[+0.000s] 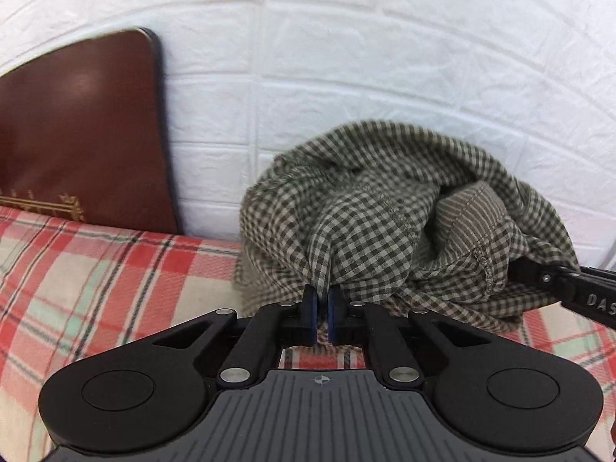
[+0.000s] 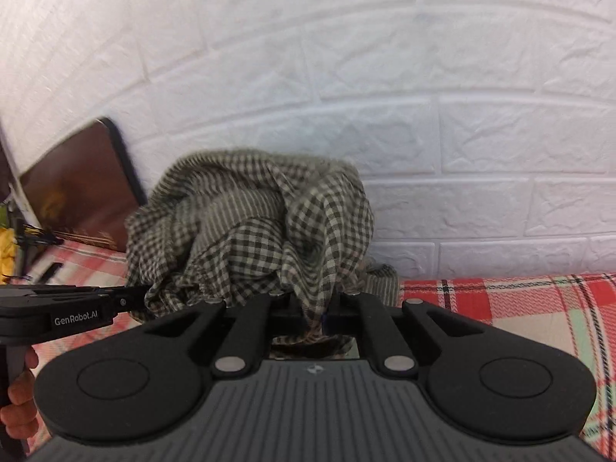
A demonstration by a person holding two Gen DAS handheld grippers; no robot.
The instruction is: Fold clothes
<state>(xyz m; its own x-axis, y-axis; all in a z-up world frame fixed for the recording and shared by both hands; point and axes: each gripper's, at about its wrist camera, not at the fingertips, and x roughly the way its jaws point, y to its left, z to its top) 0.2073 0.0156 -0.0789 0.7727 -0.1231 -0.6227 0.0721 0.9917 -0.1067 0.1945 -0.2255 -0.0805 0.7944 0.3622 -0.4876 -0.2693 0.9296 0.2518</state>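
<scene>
Left wrist view: left gripper [image 1: 321, 310] pinching fold of checked garment [image 1: 385, 208], bunched above plaid bedcover [image 1: 96, 269] near white brick wall [image 1: 346, 57]. Brown cushion [image 1: 77, 127] leans at left. Right gripper [image 1: 539, 275] enters from right, tips buried in cloth.

Right wrist view: right gripper [image 2: 313, 313] clamped on garment fold; person's hand [image 2: 19, 404] at lower left.
</scene>
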